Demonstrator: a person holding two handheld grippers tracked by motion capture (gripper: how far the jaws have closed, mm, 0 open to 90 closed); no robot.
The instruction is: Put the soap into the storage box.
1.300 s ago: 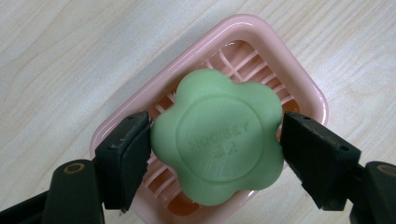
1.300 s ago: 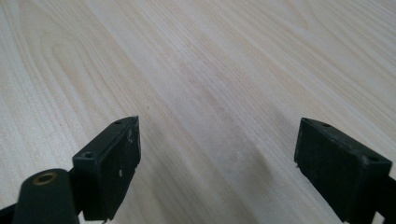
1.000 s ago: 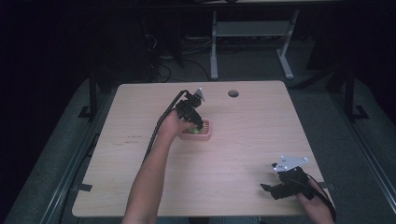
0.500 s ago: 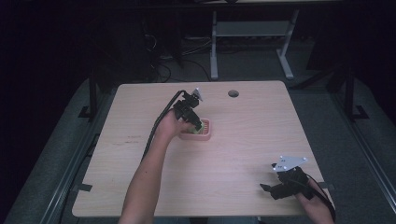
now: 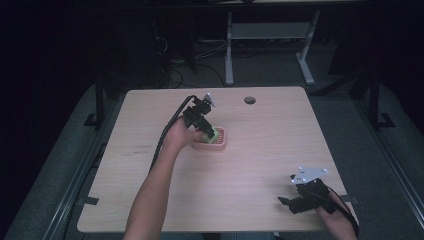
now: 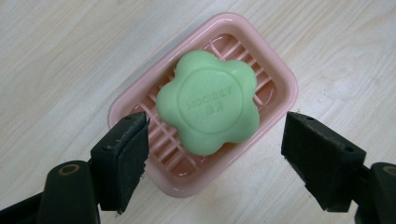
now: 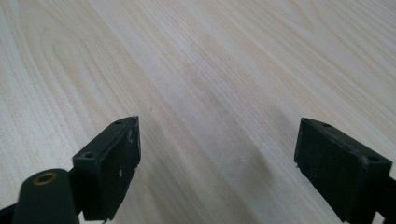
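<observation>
Left tool (image 6: 212,154) hangs wide open over the green flower-shaped soap bar (image 6: 208,101), which sits in the pink ribbed plastic soap dish (image 6: 280,79) mid-worktop. I'd centre on the soap's lobes, drop lower, then squeeze gently; it's probably slippery. Right tool (image 7: 215,163) idles open near the wooden worktop's (image 5: 280,150) front edge.

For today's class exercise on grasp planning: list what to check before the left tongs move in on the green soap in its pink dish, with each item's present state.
1. Left tongs open: ok.
2. Jaws wider than the green soap: ok.
3. Soap lies in the pink dish: ok.
4. Soap free of the jaws: ok, no contact.
5. Right tongs apart from the dish, near the table edge: ok.
6. Soap slippery or wet: cannot tell.
</observation>
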